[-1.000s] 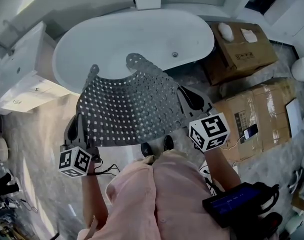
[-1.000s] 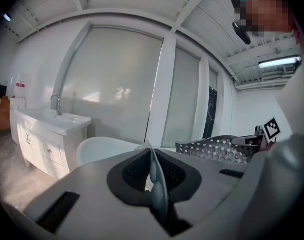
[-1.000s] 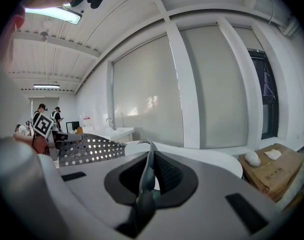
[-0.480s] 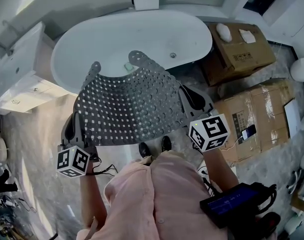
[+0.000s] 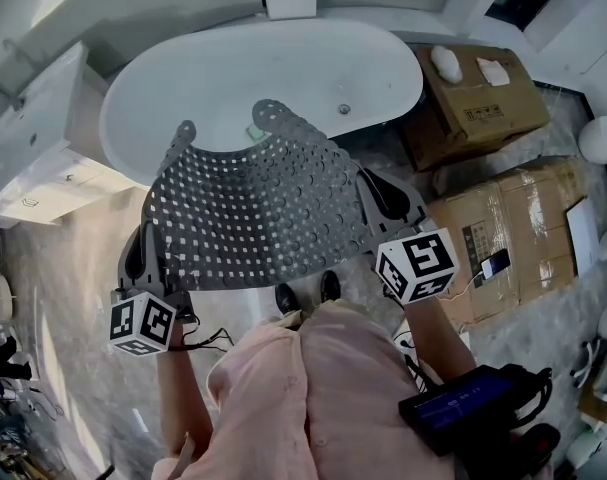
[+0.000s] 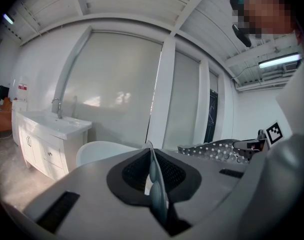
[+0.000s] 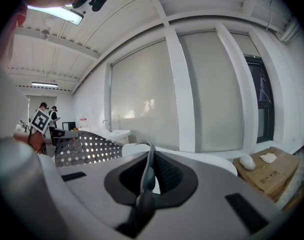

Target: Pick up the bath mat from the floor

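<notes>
The grey perforated bath mat (image 5: 253, 208) hangs spread out between my two grippers, off the floor, with its far edge over the bathtub's rim. My left gripper (image 5: 148, 240) is shut on the mat's left edge. In the left gripper view the thin mat edge (image 6: 155, 181) stands pinched between the pads. My right gripper (image 5: 371, 188) is shut on the mat's right edge. The right gripper view shows that mat edge (image 7: 146, 176) clamped between the jaws and the mat sheet (image 7: 86, 151) stretching to the left.
A white bathtub (image 5: 273, 68) lies just beyond the mat. A white vanity with a sink (image 5: 33, 148) stands at the left. Cardboard boxes (image 5: 473, 98) (image 5: 513, 238) sit at the right. The person's shoes (image 5: 303, 293) stand on the floor under the mat.
The mat's far flap has swayed a little over the tub. Both grippers keep their hold in about the same place.
</notes>
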### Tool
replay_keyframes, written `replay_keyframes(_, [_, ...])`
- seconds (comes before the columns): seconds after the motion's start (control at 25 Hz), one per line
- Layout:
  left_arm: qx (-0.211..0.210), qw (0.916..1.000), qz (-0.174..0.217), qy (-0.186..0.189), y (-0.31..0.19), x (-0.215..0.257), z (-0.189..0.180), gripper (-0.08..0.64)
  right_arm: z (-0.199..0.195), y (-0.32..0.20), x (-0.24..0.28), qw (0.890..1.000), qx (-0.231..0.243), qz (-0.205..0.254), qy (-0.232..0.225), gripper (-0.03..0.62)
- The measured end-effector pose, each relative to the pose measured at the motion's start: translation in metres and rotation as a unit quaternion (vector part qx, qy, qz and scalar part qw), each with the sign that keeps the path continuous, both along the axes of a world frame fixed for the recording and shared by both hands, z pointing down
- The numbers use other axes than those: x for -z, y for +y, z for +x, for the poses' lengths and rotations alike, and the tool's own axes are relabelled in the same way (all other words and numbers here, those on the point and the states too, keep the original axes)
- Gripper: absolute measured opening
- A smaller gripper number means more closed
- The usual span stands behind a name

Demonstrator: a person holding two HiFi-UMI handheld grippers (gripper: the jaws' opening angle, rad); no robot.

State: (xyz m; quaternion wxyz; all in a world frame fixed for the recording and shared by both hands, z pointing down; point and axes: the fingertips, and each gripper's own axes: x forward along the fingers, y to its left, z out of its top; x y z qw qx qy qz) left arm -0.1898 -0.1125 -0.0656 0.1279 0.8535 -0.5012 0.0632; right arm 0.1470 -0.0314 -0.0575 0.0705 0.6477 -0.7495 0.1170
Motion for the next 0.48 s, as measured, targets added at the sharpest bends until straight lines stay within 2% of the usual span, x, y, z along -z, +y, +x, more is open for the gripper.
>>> replay_keyframes(0.48, [-0.007,1.0000,0.004,0.000,-0.0016,-0.0024,-0.0011,0.034,-0.0043,-0.0004,-0.0030,1.000,-0.002,0.000,0.004,0.026])
